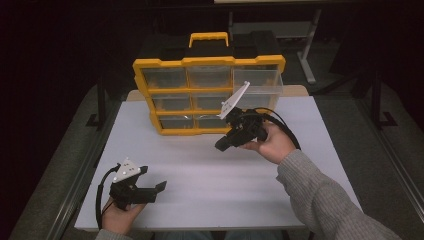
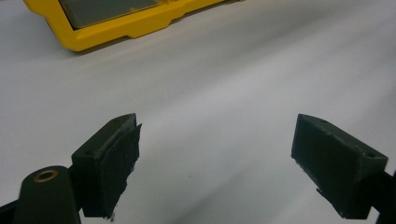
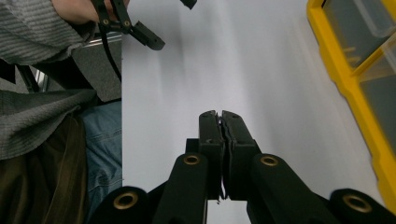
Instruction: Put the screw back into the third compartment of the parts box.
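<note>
A yellow organizer case (image 1: 210,62) with clear-fronted compartments and a handle on top stands at the back middle of the white table (image 1: 210,185). My right gripper (image 1: 223,144) is held above the table just in front of the case's lower right corner, pointing left and down. In the right gripper view its jaws (image 3: 222,115) are pressed together with nothing between them, and the case (image 3: 348,84) runs along the right edge. My left gripper (image 1: 152,178) rests near the front left corner. Its jaws (image 2: 217,126) stand wide open over bare table, with the case (image 2: 135,25) far ahead.
The table's front edge lies close to both forearms, and its left edge is near the left hand. Dark floor and metal frame legs (image 1: 307,55) surround the table. The person's jeans-clad leg (image 3: 100,154) shows beyond the table edge in the right gripper view.
</note>
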A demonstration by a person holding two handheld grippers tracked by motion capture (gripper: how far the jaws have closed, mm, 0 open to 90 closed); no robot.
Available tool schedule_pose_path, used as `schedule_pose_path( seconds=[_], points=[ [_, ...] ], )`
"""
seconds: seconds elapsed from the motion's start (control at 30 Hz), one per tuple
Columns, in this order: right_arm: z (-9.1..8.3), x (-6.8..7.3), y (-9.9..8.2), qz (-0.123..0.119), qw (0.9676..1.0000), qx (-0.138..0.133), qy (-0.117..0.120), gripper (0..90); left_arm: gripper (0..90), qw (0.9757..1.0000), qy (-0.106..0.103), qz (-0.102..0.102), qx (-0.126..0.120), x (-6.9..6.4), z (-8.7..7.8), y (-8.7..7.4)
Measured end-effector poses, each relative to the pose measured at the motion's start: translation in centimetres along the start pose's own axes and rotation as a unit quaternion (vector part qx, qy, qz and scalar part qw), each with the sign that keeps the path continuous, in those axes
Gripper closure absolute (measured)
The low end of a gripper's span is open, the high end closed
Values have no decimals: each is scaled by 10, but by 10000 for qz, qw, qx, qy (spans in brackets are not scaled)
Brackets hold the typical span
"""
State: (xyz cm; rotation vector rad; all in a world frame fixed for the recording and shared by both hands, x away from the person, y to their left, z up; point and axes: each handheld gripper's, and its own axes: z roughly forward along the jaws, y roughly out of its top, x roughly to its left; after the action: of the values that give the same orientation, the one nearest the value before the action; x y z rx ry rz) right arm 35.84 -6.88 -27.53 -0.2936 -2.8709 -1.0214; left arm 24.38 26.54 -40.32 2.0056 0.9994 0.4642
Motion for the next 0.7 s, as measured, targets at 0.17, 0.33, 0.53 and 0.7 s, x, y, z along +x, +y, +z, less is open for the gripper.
schedule_pose_path(
  seconds=[0.17,0.33,0.53,0.7],
  points=[
    [-14,0,7,-7,9999,-52,-86,866,145,10000,2,-14,-12,0,0,0],
    [-28,-2,15,13,9999,-103,-118,865,146,10000,-15,-46,-21,-1,0,0],
    [-47,-7,23,76,9996,-193,-200,865,146,9999,-16,-98,-68,-1,0,0],
    [-60,-13,27,122,9992,-220,-313,865,146,9999,-20,-105,-54,-1,0,0]
  ],
)
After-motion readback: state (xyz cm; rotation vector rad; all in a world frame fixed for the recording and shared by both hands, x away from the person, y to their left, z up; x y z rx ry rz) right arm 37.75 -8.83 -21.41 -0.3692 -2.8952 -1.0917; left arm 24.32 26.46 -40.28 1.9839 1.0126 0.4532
